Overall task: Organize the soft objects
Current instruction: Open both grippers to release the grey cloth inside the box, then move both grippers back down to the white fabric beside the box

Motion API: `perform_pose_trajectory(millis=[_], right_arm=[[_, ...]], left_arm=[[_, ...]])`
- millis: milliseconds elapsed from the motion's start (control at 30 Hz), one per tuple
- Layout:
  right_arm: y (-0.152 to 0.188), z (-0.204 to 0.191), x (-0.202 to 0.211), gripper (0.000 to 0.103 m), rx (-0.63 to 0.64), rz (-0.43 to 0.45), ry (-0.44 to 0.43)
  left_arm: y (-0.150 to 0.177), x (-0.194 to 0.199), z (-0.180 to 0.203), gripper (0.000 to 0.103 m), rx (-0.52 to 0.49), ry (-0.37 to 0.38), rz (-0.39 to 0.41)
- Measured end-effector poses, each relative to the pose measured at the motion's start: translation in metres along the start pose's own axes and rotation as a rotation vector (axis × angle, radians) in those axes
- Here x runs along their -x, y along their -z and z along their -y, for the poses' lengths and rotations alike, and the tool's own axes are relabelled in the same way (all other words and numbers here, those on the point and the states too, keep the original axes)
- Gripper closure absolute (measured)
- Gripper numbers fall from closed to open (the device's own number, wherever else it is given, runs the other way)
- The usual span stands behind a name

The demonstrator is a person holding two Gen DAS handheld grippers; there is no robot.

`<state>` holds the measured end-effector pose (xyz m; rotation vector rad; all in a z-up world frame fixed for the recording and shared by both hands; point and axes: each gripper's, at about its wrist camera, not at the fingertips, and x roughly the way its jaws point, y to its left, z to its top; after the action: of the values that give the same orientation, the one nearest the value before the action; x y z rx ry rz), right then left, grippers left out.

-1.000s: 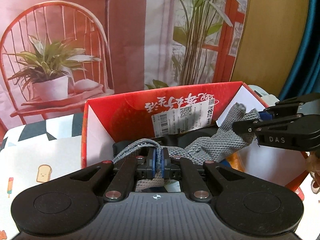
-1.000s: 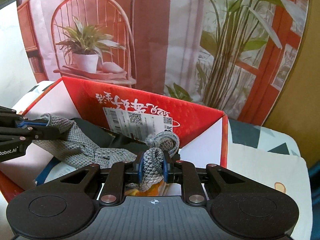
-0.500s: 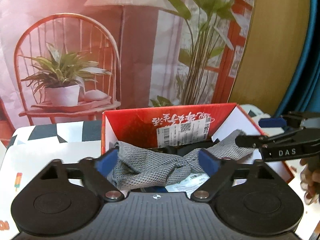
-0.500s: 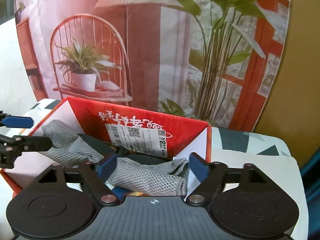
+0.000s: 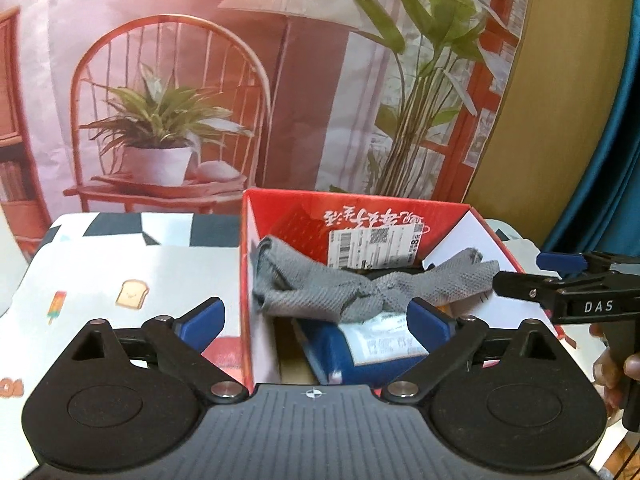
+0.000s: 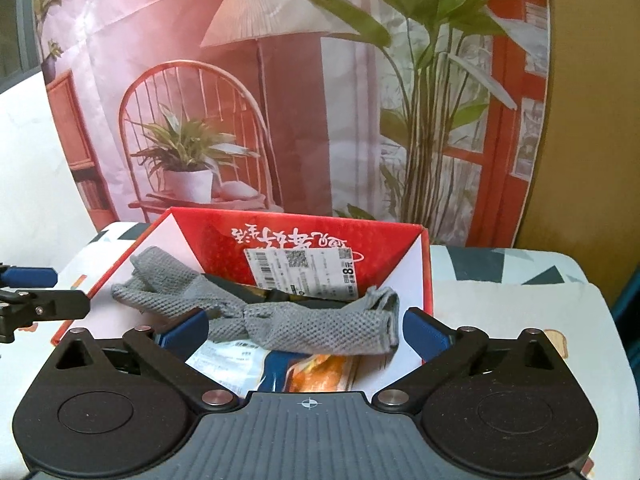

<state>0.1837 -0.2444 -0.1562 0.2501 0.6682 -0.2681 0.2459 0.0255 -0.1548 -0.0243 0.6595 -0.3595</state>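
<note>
Both grippers have let go since a second ago: the left gripper (image 5: 316, 314) and right gripper (image 6: 306, 330) now stand wide apart, empty. Released, the grey knit cloth (image 5: 340, 288) lies inside the red box (image 5: 245, 280) at twelve o'clock (draped over packets). Next, probably, fetching another soft item.

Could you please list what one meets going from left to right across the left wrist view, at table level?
Toast print on the tablecloth → left wall of the red box → grey knitted cloth → white shipping label → right gripper.
</note>
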Motion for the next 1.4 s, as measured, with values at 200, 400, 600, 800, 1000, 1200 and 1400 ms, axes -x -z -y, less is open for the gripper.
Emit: perform_pose_trajectory(millis=[200, 400, 600, 800, 1000, 1200, 1400], right_arm=[[0.015, 0.001, 0.016, 0.0, -0.03, 0.026, 0.018], [0.029, 0.0, 0.029, 0.0, -0.049, 0.04, -0.006], [0.045, -0.004, 0.038, 0.0, -0.045, 0.044, -0.005], [0.059, -0.007, 0.048, 0.0, -0.041, 0.051, -0.009], [0.075, -0.004, 0.058, 0.0, -0.059, 0.06, -0.017], [0.093, -0.002, 0.066, 0.0, -0.046, 0.072, -0.01], [0.111, 0.001, 0.065, 0.0, -0.057, 0.059, -0.011]], left_arm=[[0.018, 0.019, -0.002, 0.004, 0.006, -0.019, 0.017], [0.036, 0.033, -0.005, 0.004, 0.007, -0.037, 0.022], [0.054, 0.045, -0.007, 0.004, 0.014, -0.045, 0.028], [0.07, 0.049, -0.01, 0.004, 0.039, -0.049, 0.026], [0.084, 0.054, -0.01, 0.005, 0.05, -0.047, 0.019], [0.1, 0.057, -0.01, 0.006, 0.049, -0.039, 0.0], [0.113, 0.05, -0.013, 0.013, 0.055, -0.005, -0.036]])
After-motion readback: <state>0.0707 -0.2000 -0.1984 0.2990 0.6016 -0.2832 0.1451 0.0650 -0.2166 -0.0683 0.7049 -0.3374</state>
